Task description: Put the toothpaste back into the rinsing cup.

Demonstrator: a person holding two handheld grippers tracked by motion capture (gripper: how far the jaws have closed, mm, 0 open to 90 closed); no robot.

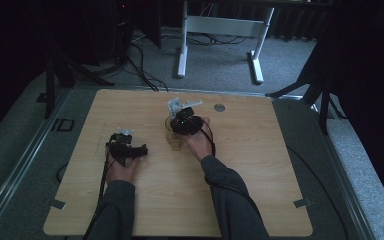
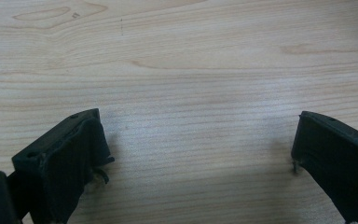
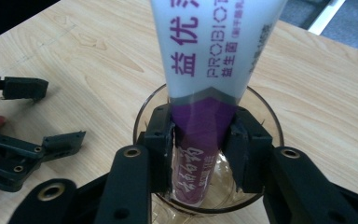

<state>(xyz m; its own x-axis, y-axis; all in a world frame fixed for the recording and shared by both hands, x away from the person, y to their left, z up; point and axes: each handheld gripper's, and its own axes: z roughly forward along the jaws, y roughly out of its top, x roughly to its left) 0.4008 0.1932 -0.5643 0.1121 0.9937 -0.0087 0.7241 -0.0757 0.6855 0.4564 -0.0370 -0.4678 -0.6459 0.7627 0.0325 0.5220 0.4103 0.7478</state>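
Tongs of the right hand (image 3: 200, 144) clench a white and purple plastic tube (image 3: 209, 93), long axis upright, its lower end inside a clear glass cup (image 3: 261, 116) mid-counter (image 1: 260, 165). Left tongs (image 2: 200, 154) gape released, nearer and leftward.

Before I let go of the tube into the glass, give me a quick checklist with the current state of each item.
1. Right gripper clamped on the tube: ok.
2. Tube's lower end inside the glass: ok.
3. Tube bottom resting on the glass base: cannot tell.
4. Glass upright on the table: ok.
5. Left gripper open, apart from the glass: ok.
6. Tube will stand without tipping the glass: cannot tell.
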